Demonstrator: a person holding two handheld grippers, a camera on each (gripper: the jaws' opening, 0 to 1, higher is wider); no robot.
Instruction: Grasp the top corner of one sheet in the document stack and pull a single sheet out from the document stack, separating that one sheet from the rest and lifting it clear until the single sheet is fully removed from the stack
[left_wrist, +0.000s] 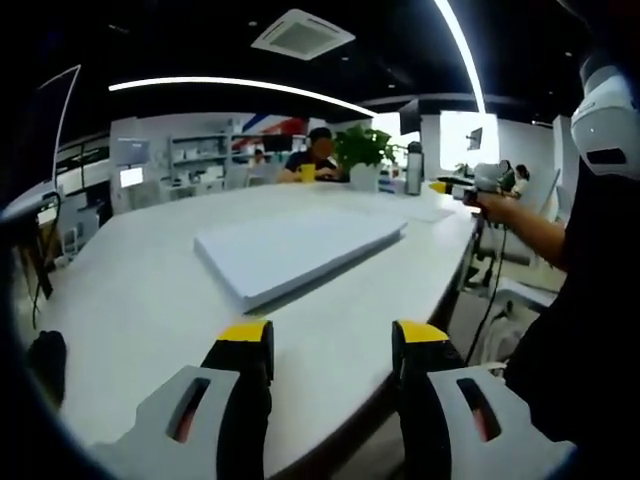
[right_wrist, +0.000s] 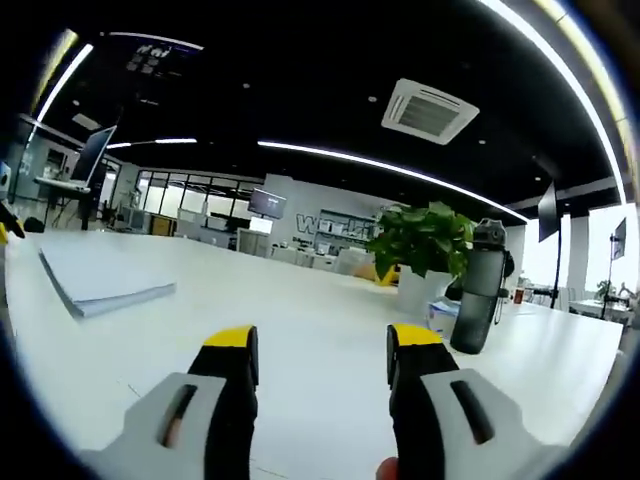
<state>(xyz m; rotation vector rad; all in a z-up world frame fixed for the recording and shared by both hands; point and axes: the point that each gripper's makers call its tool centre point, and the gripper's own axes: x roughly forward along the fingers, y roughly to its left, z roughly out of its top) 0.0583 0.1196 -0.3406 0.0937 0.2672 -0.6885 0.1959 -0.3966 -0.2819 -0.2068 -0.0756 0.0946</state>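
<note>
A thick stack of white sheets (left_wrist: 300, 250) lies flat on the white table (left_wrist: 130, 300), a little beyond my left gripper (left_wrist: 333, 340), whose yellow-tipped jaws stand open with nothing between them. In the left gripper view the right gripper (left_wrist: 480, 185) is held in a hand over the table's far right edge, well away from the stack. In the right gripper view the stack (right_wrist: 100, 275) lies far off to the left on the table (right_wrist: 300, 300). My right gripper (right_wrist: 322, 345) is open and holds nothing.
A potted plant (right_wrist: 420, 240) and a dark bottle (right_wrist: 478, 290) stand on the table ahead of the right gripper. A person (left_wrist: 318, 155) sits at the far side. The table's edge (left_wrist: 440, 290) runs close to the holder's dark clothing (left_wrist: 590, 330).
</note>
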